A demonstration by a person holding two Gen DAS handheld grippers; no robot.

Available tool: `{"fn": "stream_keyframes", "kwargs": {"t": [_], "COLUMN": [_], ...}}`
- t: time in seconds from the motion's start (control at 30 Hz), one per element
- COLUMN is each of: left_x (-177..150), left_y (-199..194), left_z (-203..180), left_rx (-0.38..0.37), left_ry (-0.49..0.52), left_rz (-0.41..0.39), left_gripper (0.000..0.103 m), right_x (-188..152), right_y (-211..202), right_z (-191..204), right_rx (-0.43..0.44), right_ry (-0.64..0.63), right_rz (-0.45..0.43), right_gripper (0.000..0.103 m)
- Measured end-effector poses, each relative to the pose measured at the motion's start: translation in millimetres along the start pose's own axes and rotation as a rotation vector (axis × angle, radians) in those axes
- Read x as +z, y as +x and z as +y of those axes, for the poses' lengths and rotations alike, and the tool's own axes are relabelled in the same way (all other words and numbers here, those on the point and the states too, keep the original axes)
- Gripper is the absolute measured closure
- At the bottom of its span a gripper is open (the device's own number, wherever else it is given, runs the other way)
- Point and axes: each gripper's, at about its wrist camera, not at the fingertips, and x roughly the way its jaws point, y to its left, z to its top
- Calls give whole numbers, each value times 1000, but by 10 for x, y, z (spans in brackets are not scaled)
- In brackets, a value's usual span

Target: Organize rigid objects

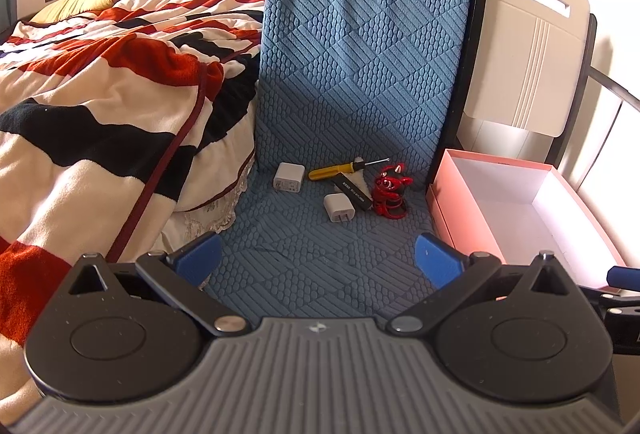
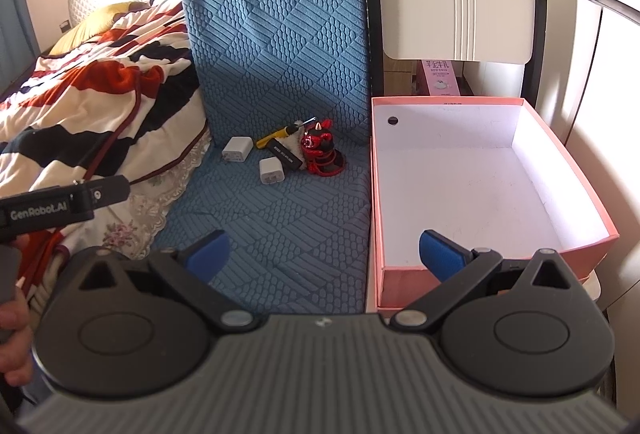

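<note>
Hovering low over the blue textured seat cover (image 1: 352,74), the left gripper (image 1: 318,258) is held level with its blue-padded fingers (image 1: 198,256) spread wide and nothing between them. It points straight at the seat's back corner, where the small things lie in a loose cluster well ahead of the fingertips. The right gripper (image 2: 326,254) is held beside it, also level and released, its left pad over the seat cover and its right pad over the near wall of the pink box (image 2: 568,170). In the right wrist view a hand (image 2: 14,346) shows at the lower left edge, wrapped round the grip of the other tool, whose black bar reads GenRobot.AI.

On the seat, a white charger (image 1: 287,177) lies furthest left, near the striped blanket (image 1: 100,94) that spills off the bed. A second white charger (image 1: 339,213) lies nearer the grippers, prongs facing forward. Just beside it a slim black stick (image 1: 354,192) lies slantwise across a scrap of white fluff. Behind that a yellow-handled screwdriver (image 1: 334,170) lies flat, its tip pointing right. A red and black figurine (image 1: 388,192) stands upright at the right of the group, touching or almost touching the black stick; I cannot tell which.

The pink box sits open just right of the seat, white inside, with a small round hole in its far wall. Behind it a white folding chair (image 1: 528,46) leans upright against a dark frame
</note>
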Motion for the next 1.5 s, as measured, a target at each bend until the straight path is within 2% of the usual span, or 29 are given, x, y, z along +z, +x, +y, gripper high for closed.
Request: {"fn": "stream_keyframes", "kwargs": {"t": [1.1,1.5], "left_x": [14,-17], "left_y": [-12,35], "left_z": [3,17], "left_rx": [-27,-13], "left_ry": [-16,-15], "left_rz": [4,3], "left_gripper": [0,0], "right_x": [-12,-41], "right_y": [-3,-26], "right_z": [-31,-87], "right_rx": [0,16], "right_ry": [20,47], "right_rz": [-4,-3], "right_gripper": [0,0]}}
